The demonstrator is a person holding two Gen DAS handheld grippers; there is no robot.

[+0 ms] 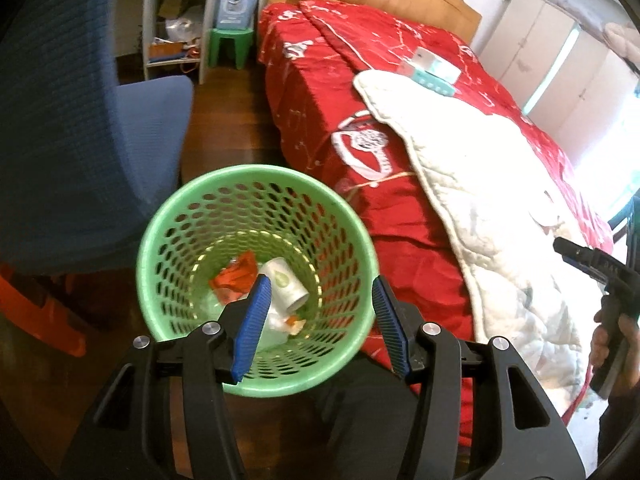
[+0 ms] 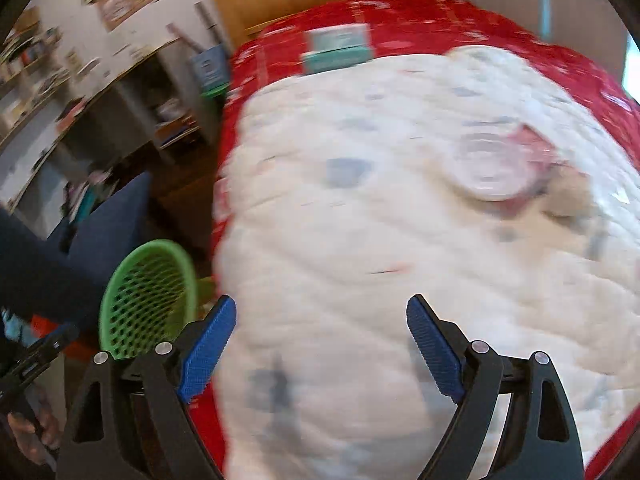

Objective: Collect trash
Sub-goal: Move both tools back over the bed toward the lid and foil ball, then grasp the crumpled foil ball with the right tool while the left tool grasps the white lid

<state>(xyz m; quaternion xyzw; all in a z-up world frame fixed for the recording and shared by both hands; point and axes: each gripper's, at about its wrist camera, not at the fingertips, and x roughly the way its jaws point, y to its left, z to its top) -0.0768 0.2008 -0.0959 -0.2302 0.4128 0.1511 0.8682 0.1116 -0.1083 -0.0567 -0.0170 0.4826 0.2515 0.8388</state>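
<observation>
I am holding the left gripper over a green mesh bin standing on the wooden floor just beside the bed. Its blue pads are standing apart with nothing between them. Inside the bin, a red wrapper, a white paper cup and some pale scraps are already lying at the bottom.

I am pointing the right gripper down at a white quilt spread over a red bedspread. Its pads are also standing wide apart and empty. A clear round lid or dish with something pinkish beside it is lying on the quilt ahead; this view is blurred, so I cannot tell exactly what it is.

I am judging the main risk to be a blind grab: the pads could pinch quilt fabric along with the piece, dragging the cover. A teal and white box is sitting further up the bed. A blue chair is crowding the bin's far side, so a careless swing could tip it.
</observation>
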